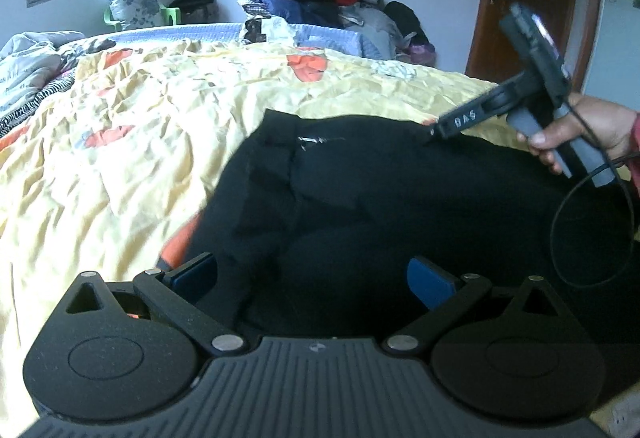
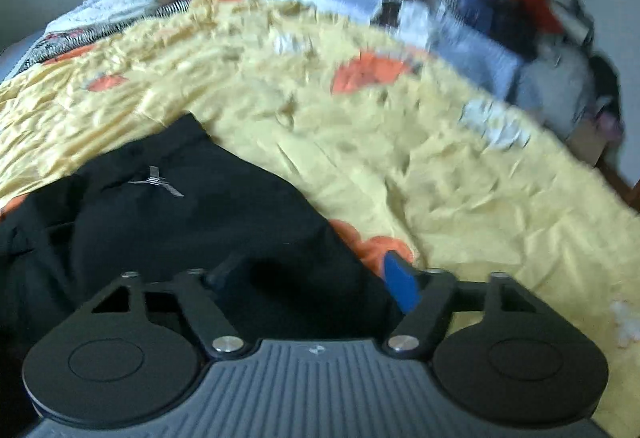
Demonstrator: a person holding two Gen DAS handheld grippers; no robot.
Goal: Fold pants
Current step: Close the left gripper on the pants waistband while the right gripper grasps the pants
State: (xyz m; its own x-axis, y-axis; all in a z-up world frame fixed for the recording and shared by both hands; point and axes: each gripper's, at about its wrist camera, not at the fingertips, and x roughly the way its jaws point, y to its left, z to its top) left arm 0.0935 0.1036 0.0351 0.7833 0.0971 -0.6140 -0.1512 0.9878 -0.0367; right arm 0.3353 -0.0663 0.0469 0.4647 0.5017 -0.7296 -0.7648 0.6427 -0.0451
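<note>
Both grippers hang open and empty over the black pants (image 1: 360, 197) on the bed (image 1: 140, 109), cloth between the left gripper (image 1: 316, 278) fingers, probably between the right gripper (image 2: 316, 278) fingers too, so a shallow pinch could slip.

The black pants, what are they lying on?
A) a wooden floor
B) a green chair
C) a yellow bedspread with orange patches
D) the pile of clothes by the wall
C: the black pants lie spread on the crumpled yellow bedspread with orange patches, which shows around them in both wrist views.
</note>
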